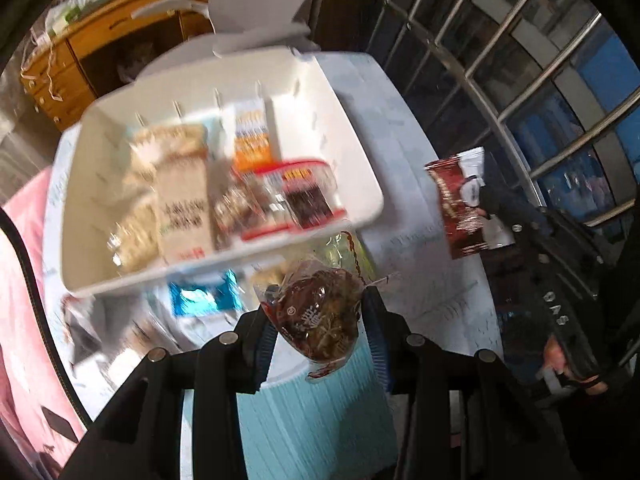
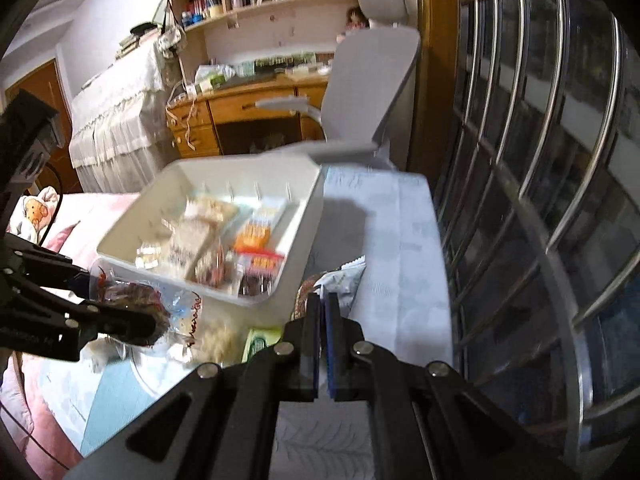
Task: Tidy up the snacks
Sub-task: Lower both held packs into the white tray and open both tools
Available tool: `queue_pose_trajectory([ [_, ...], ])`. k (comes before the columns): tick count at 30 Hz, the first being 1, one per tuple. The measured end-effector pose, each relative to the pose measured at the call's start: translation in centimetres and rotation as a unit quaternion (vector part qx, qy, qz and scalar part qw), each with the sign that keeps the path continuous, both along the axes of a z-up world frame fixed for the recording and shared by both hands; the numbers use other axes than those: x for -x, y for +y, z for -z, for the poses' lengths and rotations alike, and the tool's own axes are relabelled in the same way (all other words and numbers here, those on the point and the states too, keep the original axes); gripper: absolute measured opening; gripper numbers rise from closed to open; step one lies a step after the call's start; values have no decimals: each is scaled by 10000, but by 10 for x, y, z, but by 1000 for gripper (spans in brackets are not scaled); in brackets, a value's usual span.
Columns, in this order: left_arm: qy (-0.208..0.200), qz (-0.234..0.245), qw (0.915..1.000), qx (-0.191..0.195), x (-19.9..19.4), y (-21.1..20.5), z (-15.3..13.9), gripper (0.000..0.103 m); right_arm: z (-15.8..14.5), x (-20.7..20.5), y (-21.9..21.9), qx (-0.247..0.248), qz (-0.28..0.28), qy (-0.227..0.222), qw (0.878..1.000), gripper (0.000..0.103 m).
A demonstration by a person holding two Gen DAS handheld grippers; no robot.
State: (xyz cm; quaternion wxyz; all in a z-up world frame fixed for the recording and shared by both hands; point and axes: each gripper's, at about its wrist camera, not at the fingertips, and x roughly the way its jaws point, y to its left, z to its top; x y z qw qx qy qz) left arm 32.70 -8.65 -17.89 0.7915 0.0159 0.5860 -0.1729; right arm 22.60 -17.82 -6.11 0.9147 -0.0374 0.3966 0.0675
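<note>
In the left wrist view my left gripper (image 1: 319, 296) is shut on a clear packet of dark brown snack (image 1: 320, 320), held up off the table. Behind it stands the white bin (image 1: 224, 264) with several snack packets laid side by side. My right gripper (image 1: 484, 204) at the right is shut on a flat brown and white packet (image 1: 460, 208). In the right wrist view the right gripper (image 2: 323, 300) pinches that packet (image 2: 348, 280) by its edge, to the right of the bin (image 2: 308, 232). The left gripper (image 2: 120, 304) holds the brown snack packet (image 2: 132, 296) at the bin's near left corner.
Loose snacks lie on the cloth-covered table (image 2: 392, 240) in front of the bin, among them a blue packet (image 1: 200, 296) and a green one (image 2: 260, 340). A grey chair (image 2: 372, 80) and wooden desk (image 2: 240, 108) stand behind. Window bars (image 2: 520, 160) run along the right, pink bedding (image 1: 20, 280) on the left.
</note>
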Motion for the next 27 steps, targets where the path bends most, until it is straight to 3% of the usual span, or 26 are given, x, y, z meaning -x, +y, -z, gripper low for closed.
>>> queue_pose_trajectory([
  [12, -779, -666, 9943, -307, -38, 44, -24, 39, -34, -32, 29, -120, -430, -534, 9976, 2],
  [20, -909, -924, 9915, -100, -51, 75, -15, 41, -29, -52, 54, -238, -663, -515, 9962, 3],
  [22, -924, -1013, 9905, -135, -54, 80, -10, 46, -20, -57, 58, -280, -749, -361, 9961, 4],
  [24, -862, -1057, 9906, -128, -57, 85, -6, 60, -10, -61, 64, -225, -790, -207, 9964, 4],
  [27, -800, -1122, 9904, -78, -58, 95, -1, 63, 0, -63, 69, -223, -779, -57, 9967, 5],
])
